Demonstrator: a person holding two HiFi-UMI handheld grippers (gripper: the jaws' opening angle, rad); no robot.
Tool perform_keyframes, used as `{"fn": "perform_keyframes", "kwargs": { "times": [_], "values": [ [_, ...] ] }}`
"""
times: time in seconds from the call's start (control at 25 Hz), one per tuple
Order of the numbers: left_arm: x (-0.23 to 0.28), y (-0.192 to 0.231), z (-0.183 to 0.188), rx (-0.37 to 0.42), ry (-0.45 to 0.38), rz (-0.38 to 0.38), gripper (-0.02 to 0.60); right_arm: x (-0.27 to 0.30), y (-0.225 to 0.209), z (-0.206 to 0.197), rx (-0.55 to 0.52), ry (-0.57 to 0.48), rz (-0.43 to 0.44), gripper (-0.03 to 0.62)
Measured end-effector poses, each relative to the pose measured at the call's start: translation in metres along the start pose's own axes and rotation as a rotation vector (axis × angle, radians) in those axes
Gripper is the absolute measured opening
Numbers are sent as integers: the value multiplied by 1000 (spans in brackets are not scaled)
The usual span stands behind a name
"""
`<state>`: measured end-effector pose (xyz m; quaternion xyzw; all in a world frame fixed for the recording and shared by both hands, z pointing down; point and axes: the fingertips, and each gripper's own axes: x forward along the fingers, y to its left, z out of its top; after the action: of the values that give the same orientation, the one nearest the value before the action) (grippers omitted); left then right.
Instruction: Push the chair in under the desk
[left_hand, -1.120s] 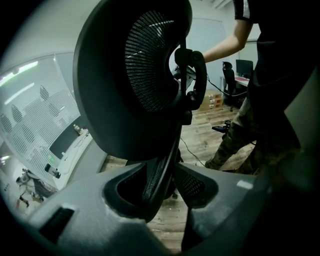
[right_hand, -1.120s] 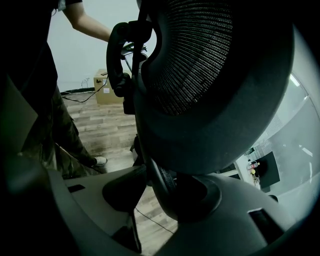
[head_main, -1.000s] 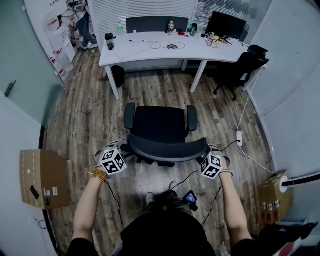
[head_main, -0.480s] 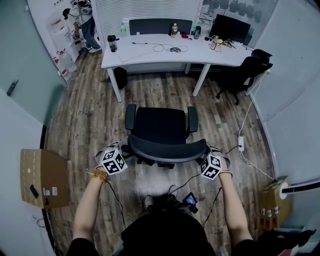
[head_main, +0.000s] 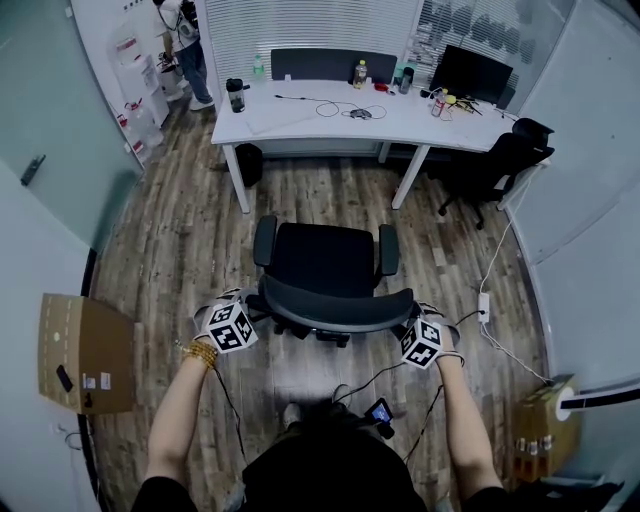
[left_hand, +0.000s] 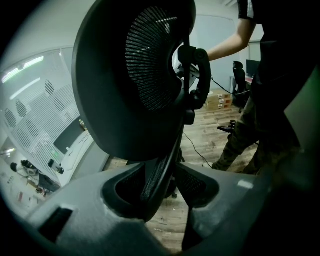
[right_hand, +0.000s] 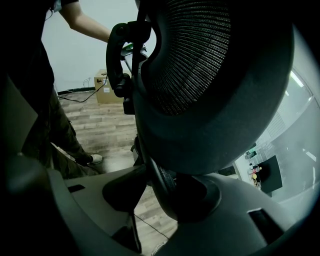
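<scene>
A black mesh office chair (head_main: 320, 258) stands on the wood floor, its seat facing the white desk (head_main: 300, 118) and some way short of it. I stand behind its curved backrest (head_main: 335, 307). My left gripper (head_main: 254, 302) is shut on the backrest's left edge and my right gripper (head_main: 408, 314) on its right edge. In the left gripper view the backrest (left_hand: 150, 75) rim runs down between the jaws of the left gripper (left_hand: 161, 187). The right gripper view shows the backrest (right_hand: 210, 75) rim pinched the same way by the right gripper (right_hand: 161, 189).
A second black chair (head_main: 495, 165) sits at the desk's right end. A monitor (head_main: 470, 72), bottles and cables lie on the desk. A black bin (head_main: 250, 163) stands by the left desk leg. Cardboard boxes (head_main: 85, 352) flank me. A power strip (head_main: 484, 300) lies at right.
The chair and both grippers have advanced together toward the desk, which now appears nearer. Both grips on the backrest look unchanged.
</scene>
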<state>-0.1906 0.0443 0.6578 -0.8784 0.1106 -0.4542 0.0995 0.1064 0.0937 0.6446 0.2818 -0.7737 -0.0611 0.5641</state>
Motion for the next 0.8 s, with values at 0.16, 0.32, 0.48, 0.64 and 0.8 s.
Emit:
{"fn": "perform_keyframes", "kwargs": {
  "times": [0.16,0.32,0.48,0.64,0.8],
  "values": [
    [6,10,4,-11,9,4,198,5,-14,-2,-4,-5,2,187],
    [12,17,8,-27,18,4,198,10,-26,-5,-20,-13,12,187],
    [16,26,10,-42,35,6,198,15,-38,-6,-35,-22,10,187],
    [24,30,13,-62,50,9,199,19,-48,-11,-41,-25,15,187],
    [30,37,15,-76,72,10,202,23,-57,-13,-43,-32,14,187]
  ]
}}
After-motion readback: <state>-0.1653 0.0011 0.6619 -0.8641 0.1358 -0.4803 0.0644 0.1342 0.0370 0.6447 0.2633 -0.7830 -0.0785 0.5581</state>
